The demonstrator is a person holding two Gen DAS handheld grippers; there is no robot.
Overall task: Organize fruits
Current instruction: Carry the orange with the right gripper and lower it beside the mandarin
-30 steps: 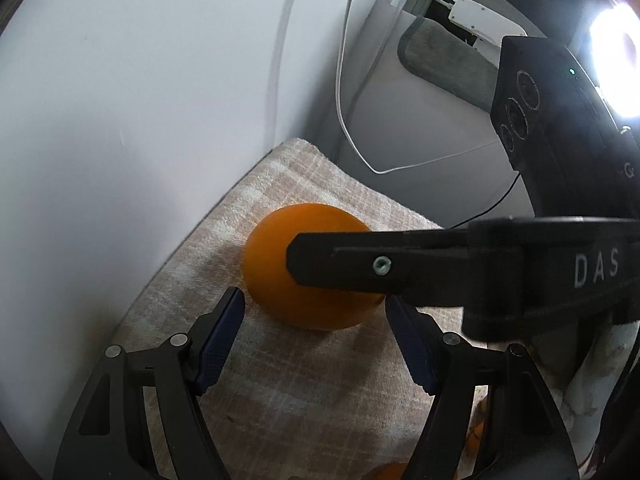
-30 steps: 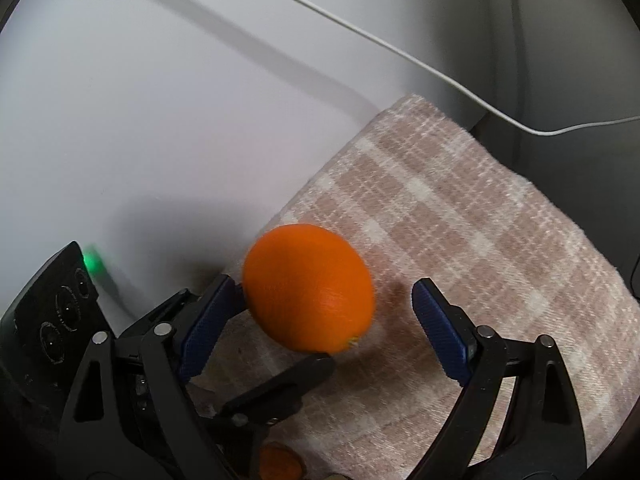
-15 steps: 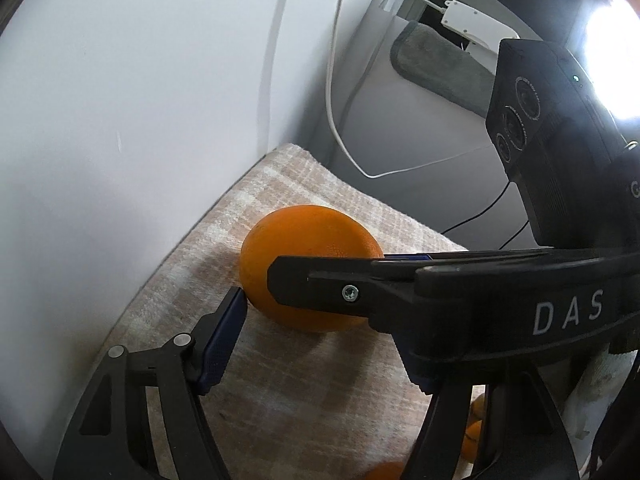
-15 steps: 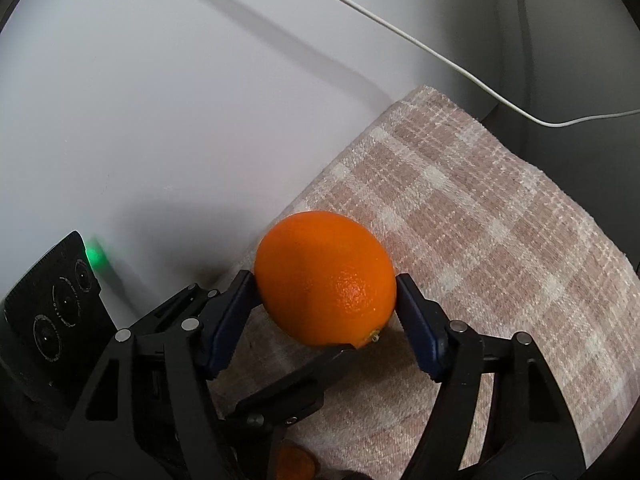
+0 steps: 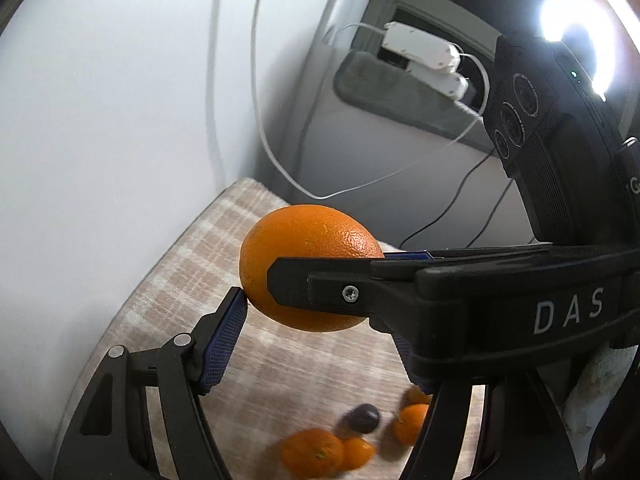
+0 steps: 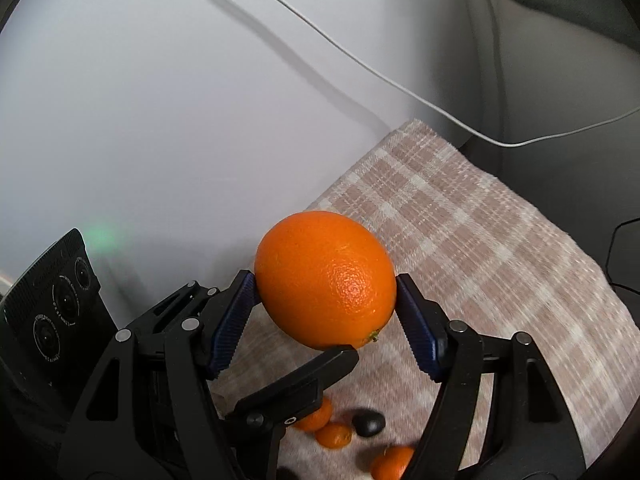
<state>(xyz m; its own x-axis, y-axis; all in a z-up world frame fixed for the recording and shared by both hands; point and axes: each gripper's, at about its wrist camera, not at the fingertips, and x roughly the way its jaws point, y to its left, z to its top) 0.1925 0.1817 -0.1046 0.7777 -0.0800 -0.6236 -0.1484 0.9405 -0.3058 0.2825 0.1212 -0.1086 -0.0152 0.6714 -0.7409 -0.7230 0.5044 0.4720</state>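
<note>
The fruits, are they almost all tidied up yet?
Not yet. Nothing looks sorted so far. The right gripper is squeezing the big orange and holding it above the checked cloth. Small oranges and a dark fruit lie loose on the cloth below, waiting their turn.

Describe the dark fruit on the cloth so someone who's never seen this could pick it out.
Find the checked cloth by the white wall. Below the large orange held in the right gripper, small fruits lie clustered. The dark fruit is the near-black rounded one among the small oranges.
</note>
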